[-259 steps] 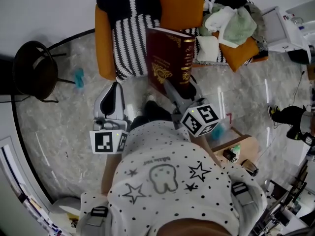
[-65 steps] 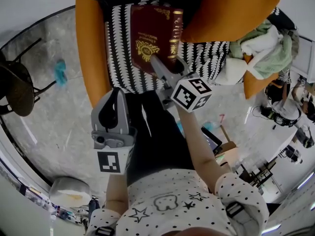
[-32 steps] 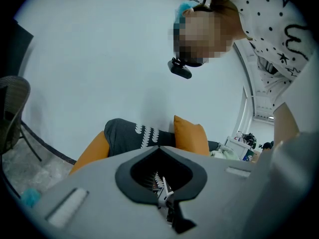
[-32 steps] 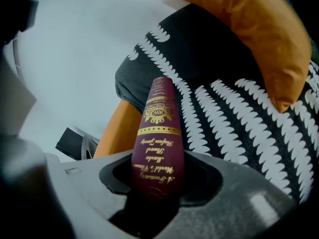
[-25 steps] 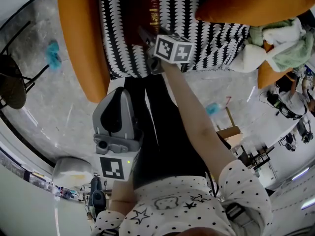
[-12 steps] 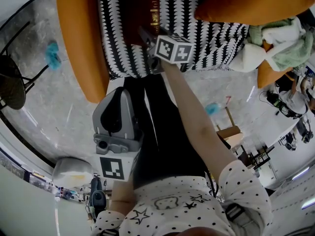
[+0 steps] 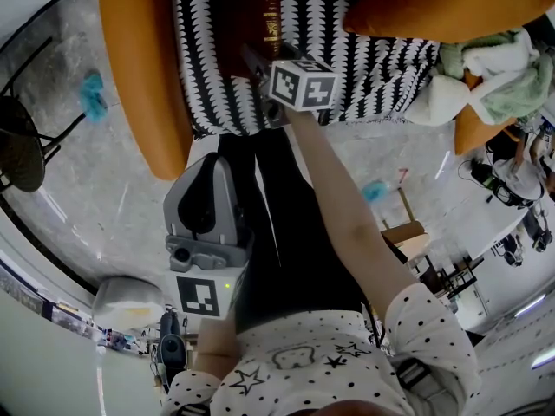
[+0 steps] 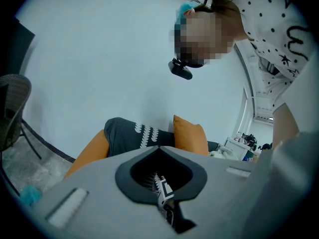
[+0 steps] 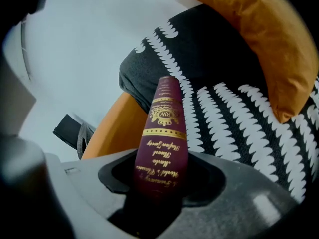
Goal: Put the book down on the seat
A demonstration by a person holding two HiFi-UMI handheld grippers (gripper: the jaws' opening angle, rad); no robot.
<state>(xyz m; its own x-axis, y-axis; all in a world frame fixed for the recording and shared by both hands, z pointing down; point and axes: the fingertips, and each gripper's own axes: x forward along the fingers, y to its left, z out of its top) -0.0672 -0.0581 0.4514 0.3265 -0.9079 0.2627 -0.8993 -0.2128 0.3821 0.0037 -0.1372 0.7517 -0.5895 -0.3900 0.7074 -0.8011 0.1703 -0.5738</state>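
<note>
A dark red book (image 7: 247, 11) with gold print rests on the black-and-white patterned seat (image 7: 373, 68) of an orange armchair (image 7: 139, 76), spine to the right. My right gripper (image 7: 254, 57) reaches down to the book's near end. In the right gripper view the book (image 9: 163, 128) rises from between the jaws of the right gripper (image 9: 160, 193), with a dark gap on each side. Those jaws have just been opening, with the book between them. My left gripper (image 7: 208, 165) hangs back over the floor by the person's leg, shut and empty; the left gripper (image 8: 160, 185) also shows its jaws together.
An orange cushion (image 7: 434, 3) leans at the back of the chair. A pile of pale cloths (image 7: 486, 68) lies at the right. A black stool (image 7: 17, 150) and a blue scrap (image 7: 91, 98) are on the floor at the left; a cardboard box (image 7: 408, 232) is at the right.
The book came from upright in front of the chair down onto the seat. In the last second only the right gripper's marker cube rolled a little; the left gripper kept still.
</note>
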